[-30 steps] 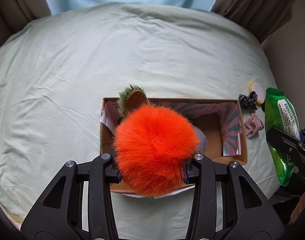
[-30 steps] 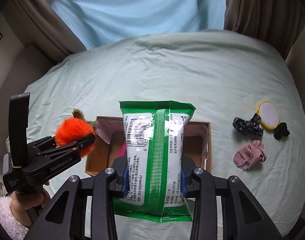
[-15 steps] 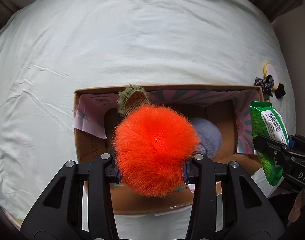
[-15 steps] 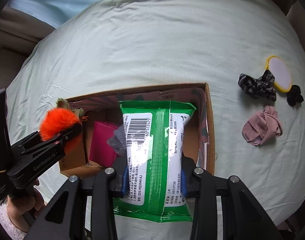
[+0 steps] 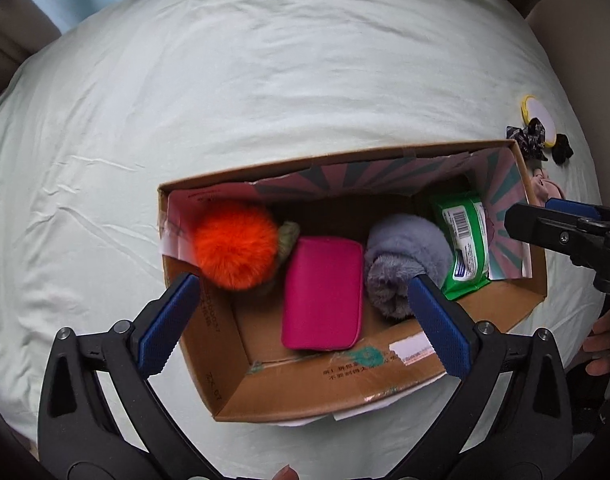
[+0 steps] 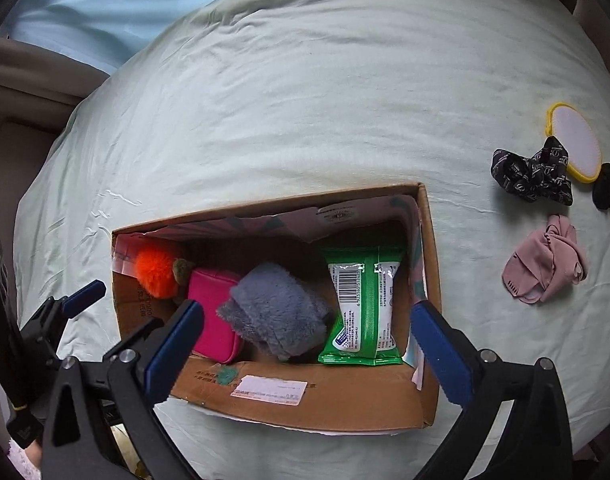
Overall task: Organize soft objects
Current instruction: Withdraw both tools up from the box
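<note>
An open cardboard box (image 5: 305, 380) (image 6: 325, 396) sits on the bed. Inside lie an orange fluffy pompom (image 5: 235, 246) (image 6: 155, 270) at the left, a pink pouch (image 5: 325, 300) (image 6: 213, 312), a grey plush item (image 5: 401, 258) (image 6: 273, 310) and a green wipes pack (image 5: 463, 244) (image 6: 361, 304) at the right. My left gripper (image 5: 301, 316) is open and empty above the box's near left side. My right gripper (image 6: 305, 340) is open and empty above the near right side; it also shows in the left wrist view (image 5: 565, 232).
On the pale green sheet (image 6: 305, 100) right of the box lie a pink cloth (image 6: 545, 268), a black patterned scrunchie (image 6: 533, 172), a yellow-rimmed round pad (image 6: 577, 140) and a small black item (image 6: 607, 190). Curtains hang beyond the bed.
Both grippers have opened. The orange pompom dropped into the box's left end and the green wipes pack into its right end. Both grippers now hover over the box, empty.
</note>
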A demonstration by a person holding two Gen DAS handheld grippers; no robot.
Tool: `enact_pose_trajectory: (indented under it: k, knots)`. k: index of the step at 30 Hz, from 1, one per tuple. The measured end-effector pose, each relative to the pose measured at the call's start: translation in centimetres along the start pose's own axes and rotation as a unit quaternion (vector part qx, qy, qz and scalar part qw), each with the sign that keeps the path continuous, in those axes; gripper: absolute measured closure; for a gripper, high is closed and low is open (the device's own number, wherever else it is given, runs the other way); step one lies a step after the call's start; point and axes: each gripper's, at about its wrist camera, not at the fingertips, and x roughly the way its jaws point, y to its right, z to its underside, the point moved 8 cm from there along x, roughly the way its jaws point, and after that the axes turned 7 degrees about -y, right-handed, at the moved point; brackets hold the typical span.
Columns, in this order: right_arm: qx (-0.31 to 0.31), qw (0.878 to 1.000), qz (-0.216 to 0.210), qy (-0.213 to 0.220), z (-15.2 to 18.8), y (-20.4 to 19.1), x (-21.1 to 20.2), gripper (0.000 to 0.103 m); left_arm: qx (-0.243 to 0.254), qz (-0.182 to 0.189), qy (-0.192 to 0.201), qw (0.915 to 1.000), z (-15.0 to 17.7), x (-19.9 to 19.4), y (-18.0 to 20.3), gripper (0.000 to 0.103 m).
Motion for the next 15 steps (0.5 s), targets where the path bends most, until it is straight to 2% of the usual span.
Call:
enact_pose_trajectory:
  k: [8,15]
  knots:
    - [-0.015,1.0,0.01,0.02,0.9,-0.6,-1.4,0.0,-0.025,-0.007,0.025,0.9994,0.9,-2.5,-0.8,0.0]
    - [-0.035,0.998,0.009,0.054,2.5,-1.6,-4.8,0.0,-0.039,-0.016,0.055,0.9976,2.6,-6.2,-1.6,0.0]
